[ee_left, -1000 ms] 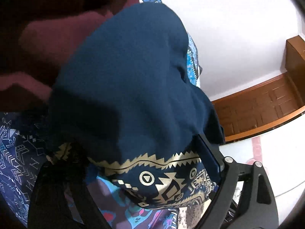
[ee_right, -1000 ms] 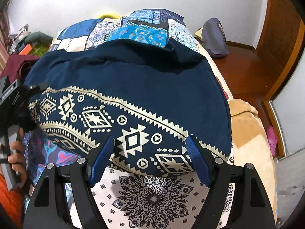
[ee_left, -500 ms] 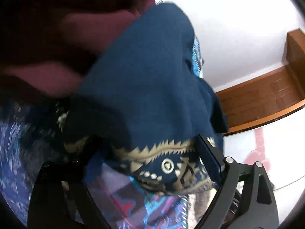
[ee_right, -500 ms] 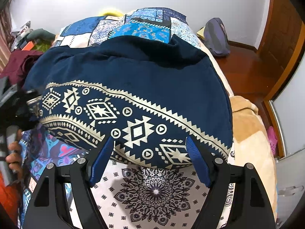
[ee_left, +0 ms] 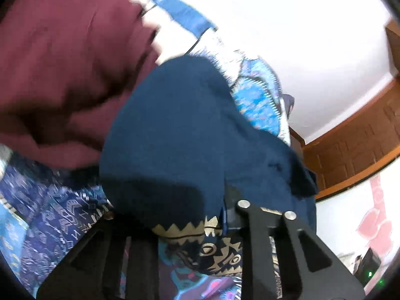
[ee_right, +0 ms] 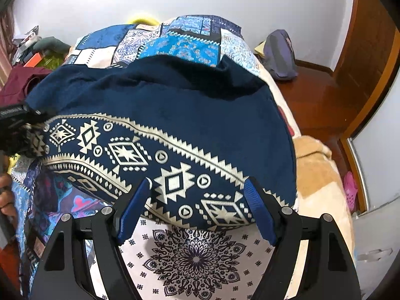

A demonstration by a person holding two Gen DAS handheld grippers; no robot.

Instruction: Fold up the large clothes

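Garment's (ee_right: 175, 115) maroon neighbour (ee_left: 62, 62) fills left view.

Even indoor light is filling both views, and the white wall (ee_left: 312, 37) is washing out to glare in the left wrist view. That view is smearing with motion blur, worst on the maroon cloth (ee_left: 62, 75) left of the navy garment (ee_left: 175, 130). The right wrist view is staying sharp. Fisheye distortion is bending and darkening every corner.
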